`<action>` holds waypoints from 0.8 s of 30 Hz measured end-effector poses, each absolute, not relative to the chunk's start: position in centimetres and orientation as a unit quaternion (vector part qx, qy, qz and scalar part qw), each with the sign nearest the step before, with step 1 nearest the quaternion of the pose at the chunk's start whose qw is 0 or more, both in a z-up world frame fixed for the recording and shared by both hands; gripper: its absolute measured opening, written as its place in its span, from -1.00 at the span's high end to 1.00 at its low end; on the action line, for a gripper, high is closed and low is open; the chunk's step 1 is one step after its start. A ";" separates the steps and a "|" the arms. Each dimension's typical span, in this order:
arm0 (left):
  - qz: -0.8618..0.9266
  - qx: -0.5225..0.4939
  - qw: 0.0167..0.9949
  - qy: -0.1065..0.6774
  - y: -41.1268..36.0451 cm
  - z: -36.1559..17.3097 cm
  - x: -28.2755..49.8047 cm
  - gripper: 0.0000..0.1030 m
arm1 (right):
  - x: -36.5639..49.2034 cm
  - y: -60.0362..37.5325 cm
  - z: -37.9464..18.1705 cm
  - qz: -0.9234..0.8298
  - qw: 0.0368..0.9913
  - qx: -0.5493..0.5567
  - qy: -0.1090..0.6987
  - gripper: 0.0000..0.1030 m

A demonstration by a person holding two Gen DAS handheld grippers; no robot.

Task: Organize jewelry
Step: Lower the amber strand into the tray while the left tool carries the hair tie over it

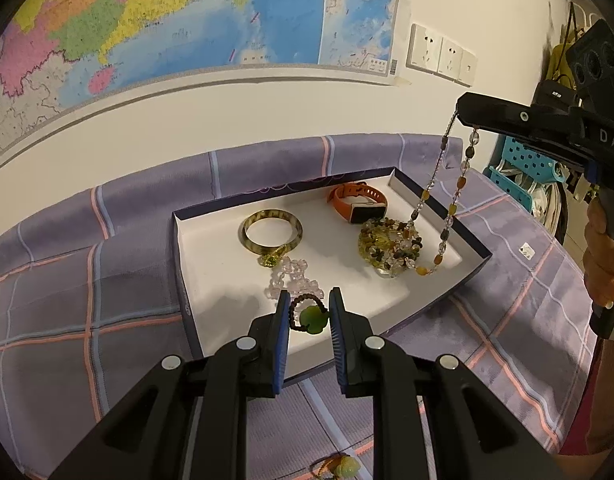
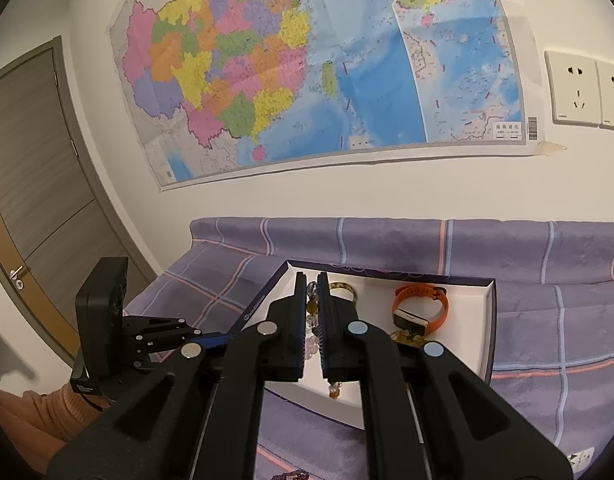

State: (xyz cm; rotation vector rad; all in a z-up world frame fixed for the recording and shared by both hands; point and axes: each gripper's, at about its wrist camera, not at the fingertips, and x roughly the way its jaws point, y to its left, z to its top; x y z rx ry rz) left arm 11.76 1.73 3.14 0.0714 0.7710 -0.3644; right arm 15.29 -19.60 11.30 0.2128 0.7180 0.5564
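Two grippers work over my tray (image 1: 473, 258). Left gripper (image 1: 309, 316) clamps a green-bead bracelet (image 1: 308, 314) between its fingers; right gripper (image 2: 311, 320) pinches a necklace (image 1: 447, 204) dangling below its tips into the tray.

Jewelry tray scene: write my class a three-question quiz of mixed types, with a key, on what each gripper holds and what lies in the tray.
1. True or false: the right gripper holds a beaded necklace that hangs over the tray.
2. Multiple choice: what is between the left gripper's fingers? A) orange watch B) dark bead bracelet with a green charm C) amber bangle
3. Fill in: the watch strap in the tray is ____.

Key: 1 true; 2 B, the bracelet; 3 orange.
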 end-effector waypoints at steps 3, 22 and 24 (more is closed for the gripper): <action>-0.175 0.032 0.906 0.384 1.7 2.7 12.2 0.66 | 15.7 -19.6 10.9 0.267 0.892 0.102 0.351 0.89; -0.160 0.039 0.885 0.435 0.4 -0.6 15.0 0.66 | 17.8 -21.8 7.5 0.237 0.886 0.111 0.383 0.89; -0.157 0.041 0.884 0.439 0.3 -0.9 15.2 0.65 | 18.0 -22.1 7.1 0.232 0.885 0.114 0.387 0.89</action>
